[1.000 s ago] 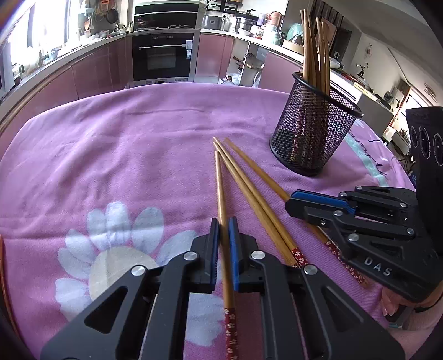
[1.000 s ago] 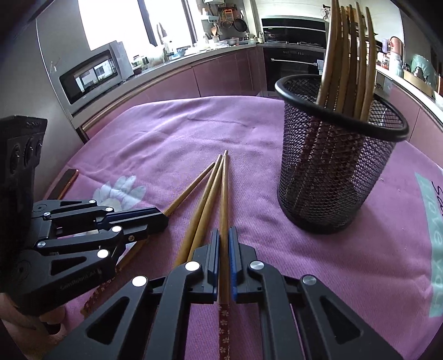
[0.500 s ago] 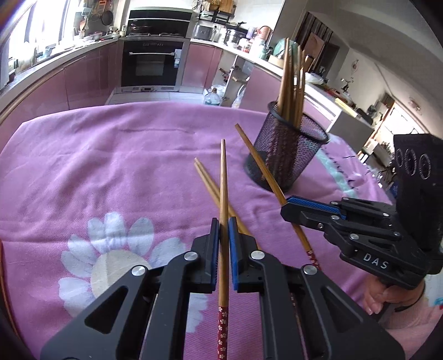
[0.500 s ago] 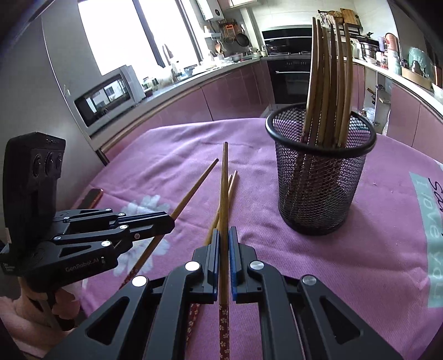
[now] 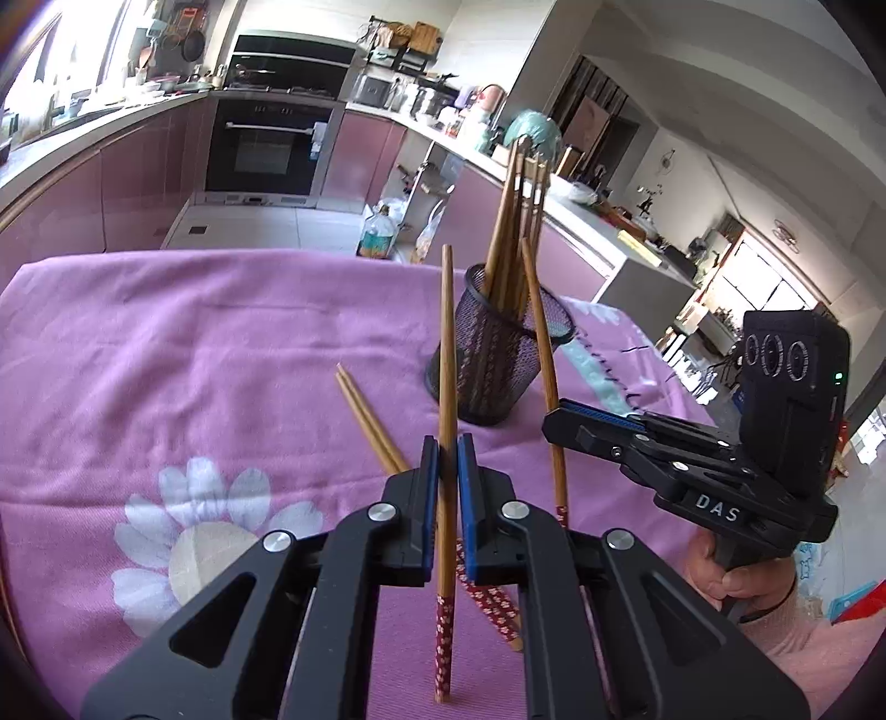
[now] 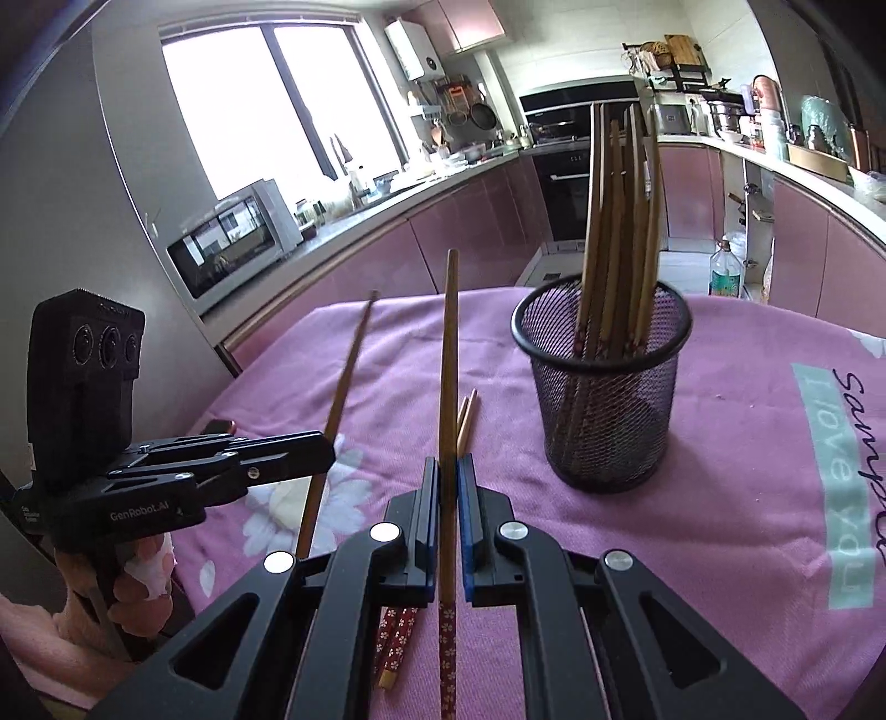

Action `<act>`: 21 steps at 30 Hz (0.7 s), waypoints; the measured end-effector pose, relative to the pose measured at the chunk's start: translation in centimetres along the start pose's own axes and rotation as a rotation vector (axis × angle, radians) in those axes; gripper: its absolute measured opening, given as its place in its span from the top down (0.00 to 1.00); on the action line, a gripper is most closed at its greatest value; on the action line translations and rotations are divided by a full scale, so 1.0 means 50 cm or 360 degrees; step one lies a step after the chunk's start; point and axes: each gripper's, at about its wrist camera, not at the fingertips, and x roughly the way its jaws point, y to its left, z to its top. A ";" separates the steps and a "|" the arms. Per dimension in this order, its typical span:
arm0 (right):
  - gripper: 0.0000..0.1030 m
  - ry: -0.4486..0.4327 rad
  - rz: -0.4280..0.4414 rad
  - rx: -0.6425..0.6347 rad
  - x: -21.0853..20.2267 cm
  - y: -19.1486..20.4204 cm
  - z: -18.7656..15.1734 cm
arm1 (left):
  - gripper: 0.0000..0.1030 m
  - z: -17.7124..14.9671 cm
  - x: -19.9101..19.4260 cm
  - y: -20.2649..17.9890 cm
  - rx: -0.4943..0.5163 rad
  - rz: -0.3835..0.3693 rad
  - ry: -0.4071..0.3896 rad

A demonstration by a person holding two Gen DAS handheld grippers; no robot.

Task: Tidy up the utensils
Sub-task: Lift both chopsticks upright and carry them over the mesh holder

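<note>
Left claw (image 5: 447, 487) grips one chopstick (image 5: 446, 354); right claw (image 6: 448, 498) grips another chopstick (image 6: 447, 376), mesh holder (image 6: 603, 399) at two o'clock on the worktop (image 6: 720, 498).

Home kitchen. Pink cabinets (image 6: 443, 243) run along curved counter (image 5: 83, 133); built-in oven (image 5: 271, 149) black, set in far wall. Microwave (image 6: 232, 243) on counter under big window (image 6: 266, 105). Pans (image 6: 476, 113) hang beside window; pots and jars crowd counter at right. White unit (image 6: 415, 50) high on wall, probably water heater. Table under pink flowered cloth (image 5: 166, 354). Oil bottle (image 5: 376, 235) on tiled floor.
</note>
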 end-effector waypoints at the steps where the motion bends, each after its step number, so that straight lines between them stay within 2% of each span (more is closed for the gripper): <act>1: 0.95 -0.0011 0.0002 0.0005 -0.005 -0.002 0.001 | 0.93 0.002 -0.004 0.000 0.0000 -0.0010 -0.0006; 21: 0.95 -0.0195 -0.0021 0.0029 -0.077 -0.025 0.035 | 0.93 0.058 -0.067 -0.026 0.0025 -0.0126 -0.0167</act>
